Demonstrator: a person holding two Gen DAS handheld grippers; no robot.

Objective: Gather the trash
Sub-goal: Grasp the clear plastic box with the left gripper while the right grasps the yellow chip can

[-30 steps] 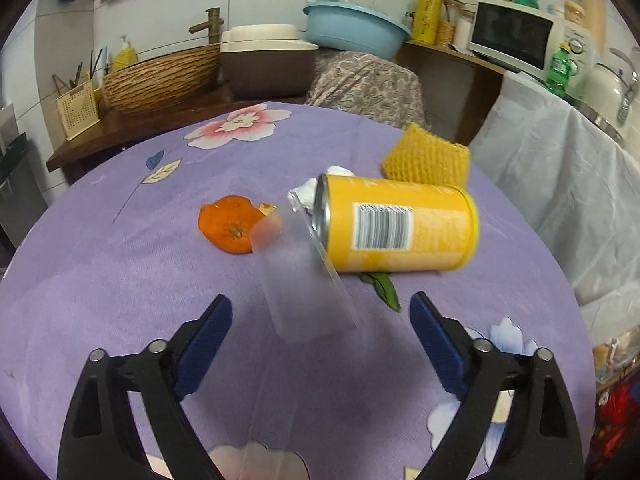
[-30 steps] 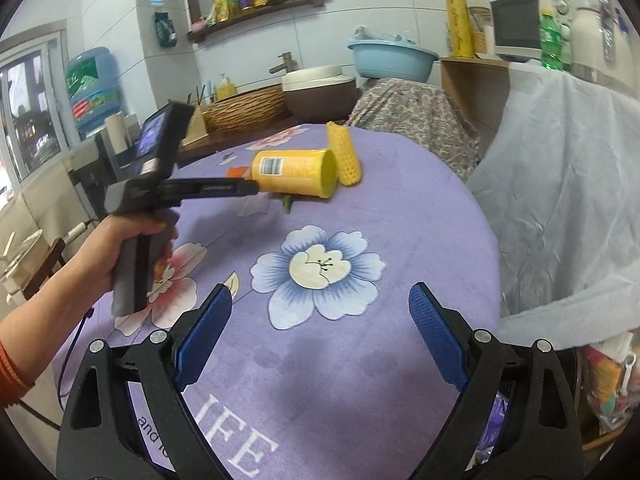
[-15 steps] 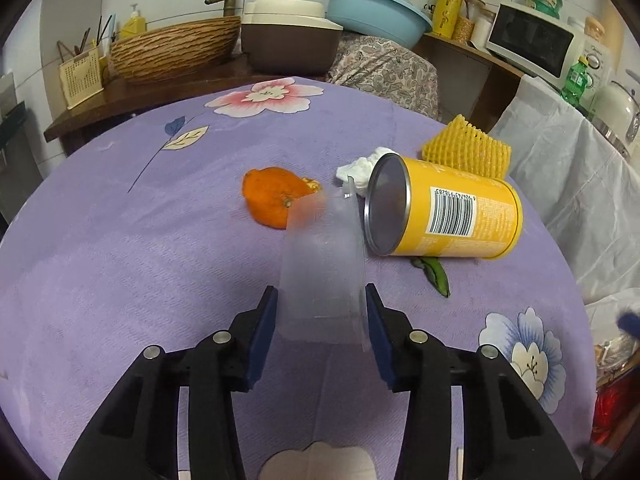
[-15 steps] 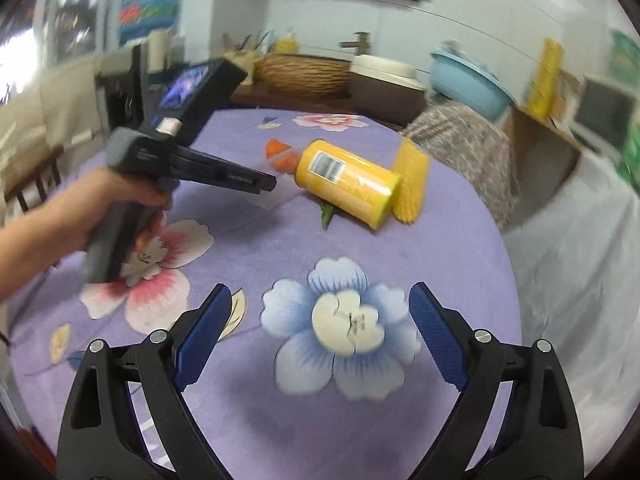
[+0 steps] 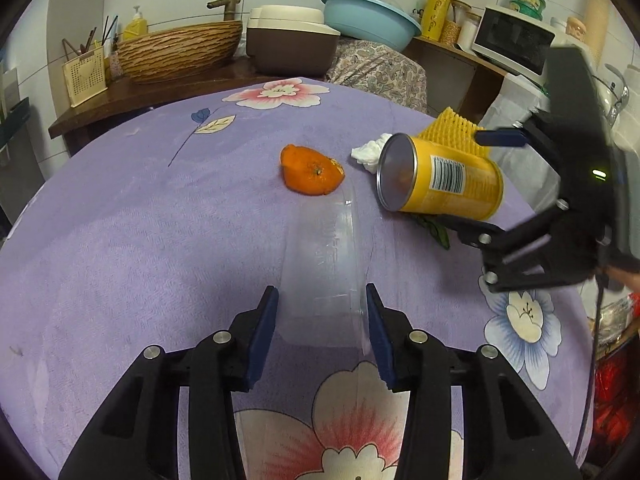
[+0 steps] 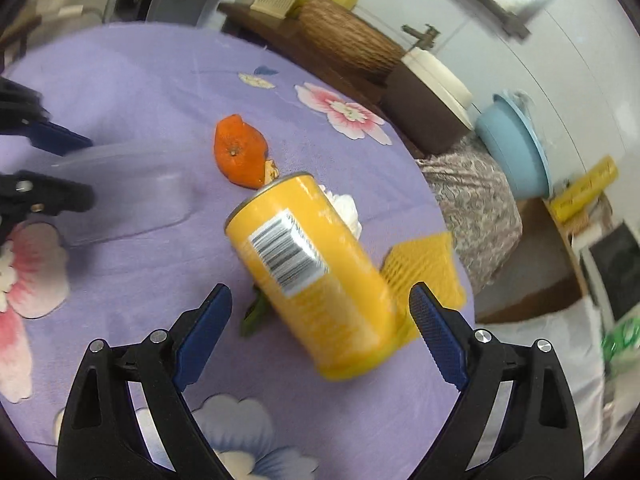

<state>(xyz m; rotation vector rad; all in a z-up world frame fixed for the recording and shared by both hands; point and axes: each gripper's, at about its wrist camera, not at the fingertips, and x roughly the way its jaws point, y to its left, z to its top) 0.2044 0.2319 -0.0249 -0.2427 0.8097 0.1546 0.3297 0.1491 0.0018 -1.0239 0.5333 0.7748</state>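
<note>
So what's new: a second ago the left gripper point(image 5: 320, 320) was wide open and short of the clear plastic container point(image 5: 324, 256); now its pads sit against both sides of it, pinching it while it lies on the purple flowered tablecloth point(image 5: 140, 220). That grip looks settled, so the first piece of trash is probably ready to lift. Over the same second the right gripper point(image 6: 320, 328) swung in from the near edge of the table and rolled over. It now hangs spread wide around the far end of the yellow can point(image 6: 312, 276), pads clear of it on both sides, nothing held yet. My guess is the can is next, once those jaws close.

Going left to right in the left wrist view, the count:
- one clear container, in the left gripper's pinch, roughly mid-table
- one piece of orange peel point(image 5: 312, 170), just beyond the container's far rim
- one crumpled white tissue point(image 5: 370, 152), right of the peel, touching or nearly touching the can's open end
- one yellow can, lying on its side, open mouth facing the peel
- one green leaf point(image 5: 438, 234) poking out from under the can
- one yellow foam fruit net point(image 5: 452, 124) behind the can

So six bits of trash, all on the table. No bin shows clearly in either view.
</note>
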